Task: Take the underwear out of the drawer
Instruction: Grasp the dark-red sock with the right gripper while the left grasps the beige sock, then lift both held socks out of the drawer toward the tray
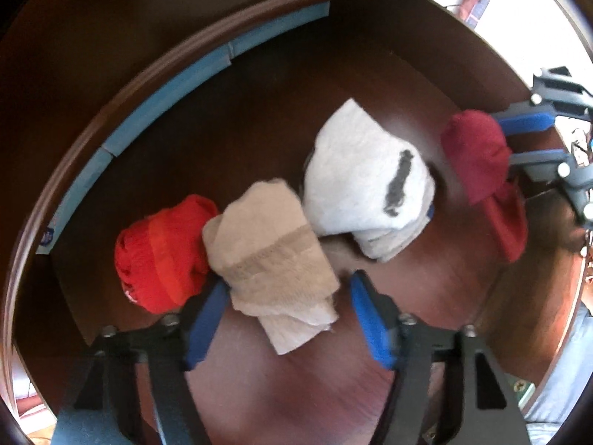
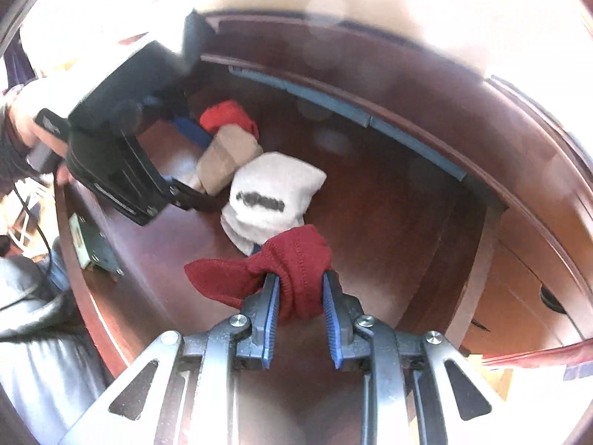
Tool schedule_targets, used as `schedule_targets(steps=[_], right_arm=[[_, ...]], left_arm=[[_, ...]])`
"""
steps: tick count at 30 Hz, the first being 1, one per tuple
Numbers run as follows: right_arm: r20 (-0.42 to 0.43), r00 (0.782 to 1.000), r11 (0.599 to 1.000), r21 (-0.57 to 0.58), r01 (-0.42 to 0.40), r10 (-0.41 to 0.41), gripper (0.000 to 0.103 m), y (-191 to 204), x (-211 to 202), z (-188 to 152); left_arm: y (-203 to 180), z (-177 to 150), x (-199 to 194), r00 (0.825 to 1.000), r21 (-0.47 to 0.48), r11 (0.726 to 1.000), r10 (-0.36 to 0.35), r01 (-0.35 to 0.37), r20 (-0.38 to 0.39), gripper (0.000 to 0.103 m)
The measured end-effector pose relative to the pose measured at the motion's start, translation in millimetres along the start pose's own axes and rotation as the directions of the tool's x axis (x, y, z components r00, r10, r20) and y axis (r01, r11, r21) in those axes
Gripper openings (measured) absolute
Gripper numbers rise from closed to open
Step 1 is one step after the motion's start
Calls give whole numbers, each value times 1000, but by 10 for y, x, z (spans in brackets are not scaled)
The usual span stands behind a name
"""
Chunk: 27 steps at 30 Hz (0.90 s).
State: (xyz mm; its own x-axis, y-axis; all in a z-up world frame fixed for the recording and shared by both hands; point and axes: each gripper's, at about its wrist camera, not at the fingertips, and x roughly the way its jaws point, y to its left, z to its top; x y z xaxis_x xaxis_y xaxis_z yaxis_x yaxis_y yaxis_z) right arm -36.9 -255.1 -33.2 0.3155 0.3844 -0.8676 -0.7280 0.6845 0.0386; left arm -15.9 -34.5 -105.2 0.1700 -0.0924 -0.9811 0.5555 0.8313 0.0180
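An open dark wooden drawer (image 1: 229, 141) holds several folded pieces of underwear. A beige piece (image 1: 274, 252) lies between the blue pads of my left gripper (image 1: 289, 282). The left pad touches it and the right pad stands clear, so the jaws are open. Beside it lie an orange-red piece (image 1: 163, 252) and a white piece (image 1: 367, 181) with a dark mark. My right gripper (image 2: 299, 278) is shut on a maroon piece (image 2: 296, 259), held a little above the drawer floor (image 2: 370, 204). In the right wrist view the left gripper (image 2: 209, 168) straddles the beige piece (image 2: 226, 155).
A blue strip (image 1: 166, 111) runs along the drawer's far wall. The drawer's rim (image 2: 407, 85) curves around the clothes. A person's hand (image 2: 22, 122) holds the left gripper, with grey clothing (image 2: 37, 333) at the lower left. A metal fitting (image 2: 89, 248) sits on the near drawer side.
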Motion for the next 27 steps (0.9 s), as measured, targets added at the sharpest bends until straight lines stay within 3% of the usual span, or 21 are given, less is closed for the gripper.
schedule_targets(steps=[8,19,27], right_arm=[[163,985,992,99,-79,62,25,-196,-374,-155],[369,923,974,142,-174,111,25,-169,-1189,69],[441,892,965,175,-196,101,25,-131,-1261,78]], left_arm=[[-97,62,16,999,51,998,32,-33,20,23],[-195,-233,-145,993,65,996,51,-59,106,17],[-267,-526,-438,976,20,999,38,-44,214,17]])
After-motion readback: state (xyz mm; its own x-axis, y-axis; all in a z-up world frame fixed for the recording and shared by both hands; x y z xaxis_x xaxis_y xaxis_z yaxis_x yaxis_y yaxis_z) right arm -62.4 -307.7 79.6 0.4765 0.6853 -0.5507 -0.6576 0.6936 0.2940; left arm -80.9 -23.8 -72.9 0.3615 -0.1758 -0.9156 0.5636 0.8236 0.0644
